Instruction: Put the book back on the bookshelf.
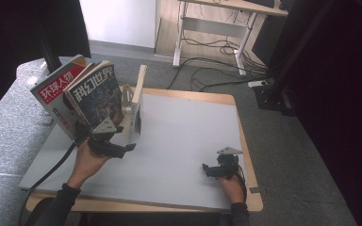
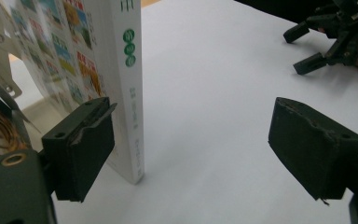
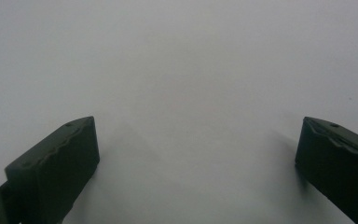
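1. The left hand-held gripper (image 2: 191, 144) stands with its jaws wide apart and nothing pressed between the pads; the white book (image 2: 129, 84) stands upright just beside its left-hand jaw in the left gripper view, seemingly touching that jaw's edge but not clamped.
2. That white book's long axis runs straight up from the desk (image 1: 184, 136), its spine turned toward the gripper. In the high view it stands at the rack (image 1: 138, 94), at the desk's far left.
3. Left of the white book two magazines (image 1: 82, 92) lean together, covers facing the person; the left hand-held gripper (image 1: 111, 143) sits just below them, at their near corner.
4. The right hand-held gripper (image 1: 221, 167) rests on the desk well to the right of the white book, jaws spread and empty; the right gripper view looks along them at bare desk.
5. Judgement: the left hand is far the nearer to the books, so any next grasp falls to it. The white book lies outside the jaws, so the gripper would need to shift sideways toward the rack to straddle the spine.
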Demonstrator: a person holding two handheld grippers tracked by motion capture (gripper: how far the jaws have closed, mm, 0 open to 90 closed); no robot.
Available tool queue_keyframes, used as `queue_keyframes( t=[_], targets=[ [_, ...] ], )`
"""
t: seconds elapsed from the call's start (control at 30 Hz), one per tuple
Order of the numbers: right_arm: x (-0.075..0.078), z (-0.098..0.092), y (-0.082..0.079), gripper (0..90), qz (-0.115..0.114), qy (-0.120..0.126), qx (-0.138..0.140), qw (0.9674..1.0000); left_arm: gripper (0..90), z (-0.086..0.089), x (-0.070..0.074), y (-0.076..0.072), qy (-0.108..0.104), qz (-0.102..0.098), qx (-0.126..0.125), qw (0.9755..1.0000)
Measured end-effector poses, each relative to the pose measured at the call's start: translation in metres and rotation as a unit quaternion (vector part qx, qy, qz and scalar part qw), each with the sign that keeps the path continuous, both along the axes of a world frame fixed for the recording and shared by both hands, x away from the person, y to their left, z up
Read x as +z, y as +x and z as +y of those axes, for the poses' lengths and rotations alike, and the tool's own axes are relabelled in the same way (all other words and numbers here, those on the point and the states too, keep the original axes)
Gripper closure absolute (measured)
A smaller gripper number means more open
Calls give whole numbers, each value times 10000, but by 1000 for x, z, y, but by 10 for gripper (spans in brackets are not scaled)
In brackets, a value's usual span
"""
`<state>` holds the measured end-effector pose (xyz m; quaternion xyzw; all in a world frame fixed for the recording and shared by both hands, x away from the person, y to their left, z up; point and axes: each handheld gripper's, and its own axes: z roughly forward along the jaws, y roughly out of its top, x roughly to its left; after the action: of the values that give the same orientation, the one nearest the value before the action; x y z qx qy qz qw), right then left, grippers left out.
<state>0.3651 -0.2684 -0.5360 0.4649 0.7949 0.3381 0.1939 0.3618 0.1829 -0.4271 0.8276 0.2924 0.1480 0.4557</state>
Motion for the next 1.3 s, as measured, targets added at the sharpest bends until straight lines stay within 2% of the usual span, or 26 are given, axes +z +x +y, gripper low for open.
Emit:
queue_keyframes(
  t=[0.17, 0.63, 0.97, 1.3],
  targets=[
    [0, 0, 0, 0, 0, 0, 0, 10000, 123, 6, -6, -6, -61, 43, -17, 10000],
    [0, 0, 0, 0, 0, 2, -2, 10000, 22, 19, -30, -18, 67, 229, 28, 9997],
    [0, 0, 0, 0, -3, 0, 0, 10000, 4, 23, -48, -22, 178, 350, 51, 9992],
    [0, 0, 0, 0, -5, 2, -5, 10000, 0, 26, -65, -21, 138, 525, 11, 9985]
  ],
)
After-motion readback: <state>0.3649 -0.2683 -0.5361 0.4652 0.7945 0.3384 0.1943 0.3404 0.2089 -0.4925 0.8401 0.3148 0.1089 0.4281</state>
